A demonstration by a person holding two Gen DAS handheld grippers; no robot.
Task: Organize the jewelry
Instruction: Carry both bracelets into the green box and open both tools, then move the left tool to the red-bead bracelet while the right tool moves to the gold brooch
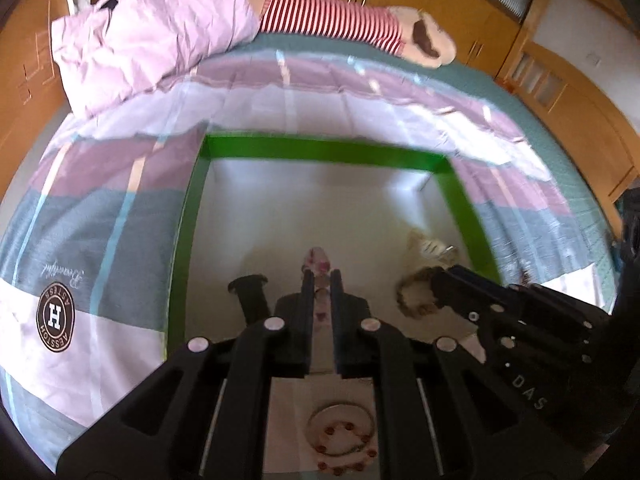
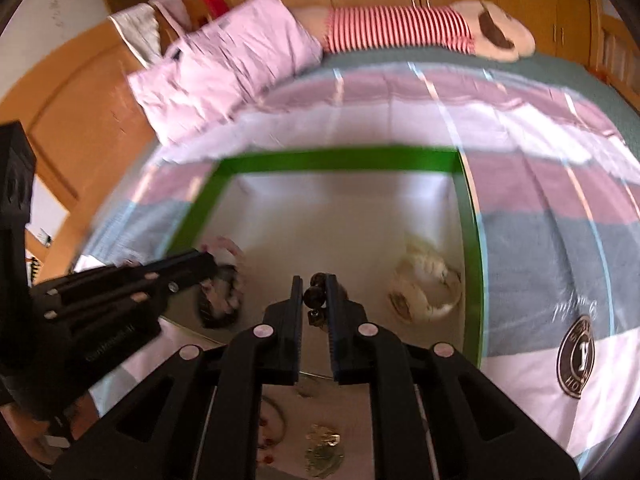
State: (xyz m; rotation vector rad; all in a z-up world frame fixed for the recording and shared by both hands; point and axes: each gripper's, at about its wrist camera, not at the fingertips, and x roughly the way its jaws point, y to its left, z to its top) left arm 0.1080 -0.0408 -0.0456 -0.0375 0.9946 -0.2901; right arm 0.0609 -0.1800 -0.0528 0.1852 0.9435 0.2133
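Note:
A green-rimmed box (image 1: 320,150) with a pale floor lies on the bed; it also shows in the right wrist view (image 2: 340,159). My left gripper (image 1: 320,276) is shut on a pink beaded bracelet (image 1: 319,260) over the box. My right gripper (image 2: 314,280) is shut on a dark beaded bracelet (image 2: 314,294) over the box. A cream beaded piece (image 2: 424,284) lies in the box's right corner; it also shows in the left wrist view (image 1: 430,246). A thin ring bracelet with red beads (image 1: 340,436) lies near me.
A striped bedspread (image 1: 100,220) covers the bed. A pink pillow (image 1: 152,32) and a striped plush toy (image 1: 340,16) lie at the far side. Wooden cabinets stand behind. Gold-coloured pieces (image 2: 324,446) lie under my right gripper.

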